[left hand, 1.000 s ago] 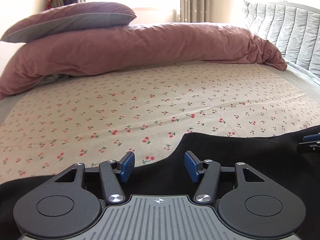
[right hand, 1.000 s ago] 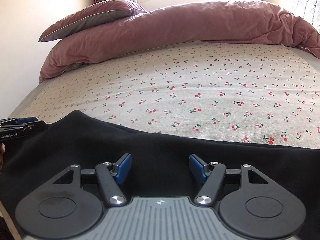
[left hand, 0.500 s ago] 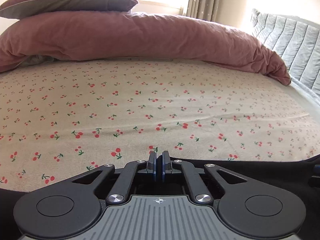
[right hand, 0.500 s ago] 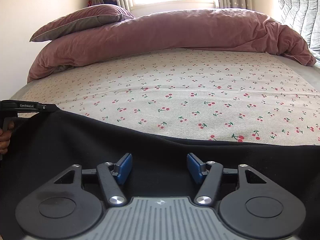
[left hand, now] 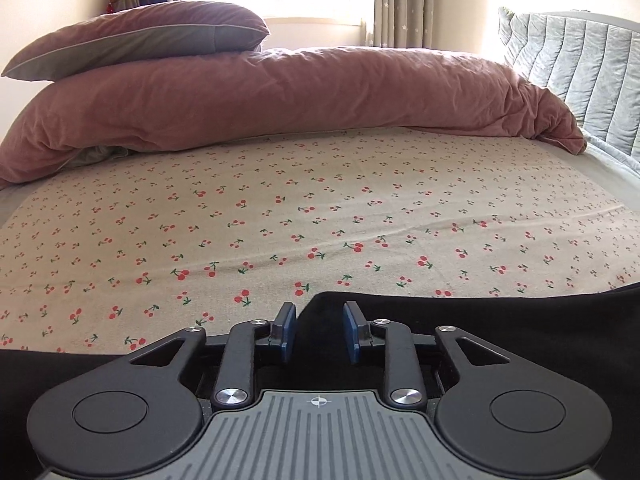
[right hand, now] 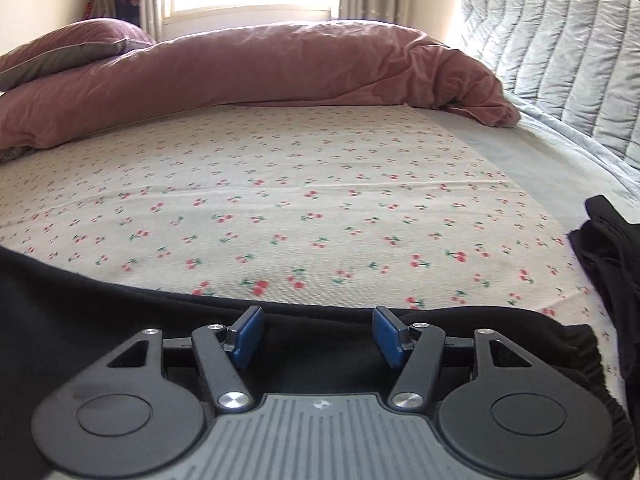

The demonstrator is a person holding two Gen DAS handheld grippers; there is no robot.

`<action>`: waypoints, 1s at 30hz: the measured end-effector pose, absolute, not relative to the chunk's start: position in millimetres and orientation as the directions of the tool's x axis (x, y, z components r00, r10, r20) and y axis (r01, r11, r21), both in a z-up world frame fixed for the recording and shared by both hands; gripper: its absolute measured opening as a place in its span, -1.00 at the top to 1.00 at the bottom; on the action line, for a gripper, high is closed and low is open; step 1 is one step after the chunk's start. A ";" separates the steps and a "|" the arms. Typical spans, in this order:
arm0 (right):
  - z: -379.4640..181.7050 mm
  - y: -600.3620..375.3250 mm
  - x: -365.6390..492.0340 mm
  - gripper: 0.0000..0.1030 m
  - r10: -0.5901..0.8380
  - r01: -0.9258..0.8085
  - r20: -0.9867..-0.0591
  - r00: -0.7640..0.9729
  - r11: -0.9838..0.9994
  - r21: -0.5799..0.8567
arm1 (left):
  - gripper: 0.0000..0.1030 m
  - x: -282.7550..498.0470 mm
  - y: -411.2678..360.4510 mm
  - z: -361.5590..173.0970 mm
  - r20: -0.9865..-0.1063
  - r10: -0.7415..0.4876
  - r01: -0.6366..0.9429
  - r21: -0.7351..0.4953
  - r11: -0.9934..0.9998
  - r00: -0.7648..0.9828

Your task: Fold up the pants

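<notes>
Black pants [left hand: 500, 320] lie flat along the near edge of the cherry-print sheet [left hand: 320, 220]. In the left wrist view a corner of the pants' far edge lies under and between the blue pads. The pads stand apart from the cloth, and my left gripper [left hand: 318, 314] is opening. In the right wrist view the pants [right hand: 80, 320] run from the left to an elastic waistband [right hand: 600, 364] at the right. My right gripper [right hand: 318, 318] hangs over the far edge, wide and opening a little more, with nothing pressed between its pads.
A pink duvet [left hand: 300, 96] and a pillow [left hand: 140, 40] are heaped along the far side of the bed. A quilted grey headboard [right hand: 560, 60] stands at the right. Another dark garment [right hand: 612, 256] lies bunched at the right edge.
My left gripper went from open to shut and has now come apart again over the pants' edge. The right view swung right: the left gripper left it and the bunched dark garment came in.
</notes>
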State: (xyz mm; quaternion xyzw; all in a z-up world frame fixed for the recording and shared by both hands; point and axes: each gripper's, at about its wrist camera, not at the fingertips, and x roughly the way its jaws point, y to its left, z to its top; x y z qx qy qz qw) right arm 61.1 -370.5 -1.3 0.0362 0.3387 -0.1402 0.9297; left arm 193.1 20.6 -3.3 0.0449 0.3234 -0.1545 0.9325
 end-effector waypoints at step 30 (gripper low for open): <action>-15.8 -459.4 -49.3 -0.83 -0.289 0.565 -0.752 0.592 0.815 0.131 | -0.88 94.8 -12.0 -26.9 -0.596 -0.560 0.400 -0.392 0.829 0.575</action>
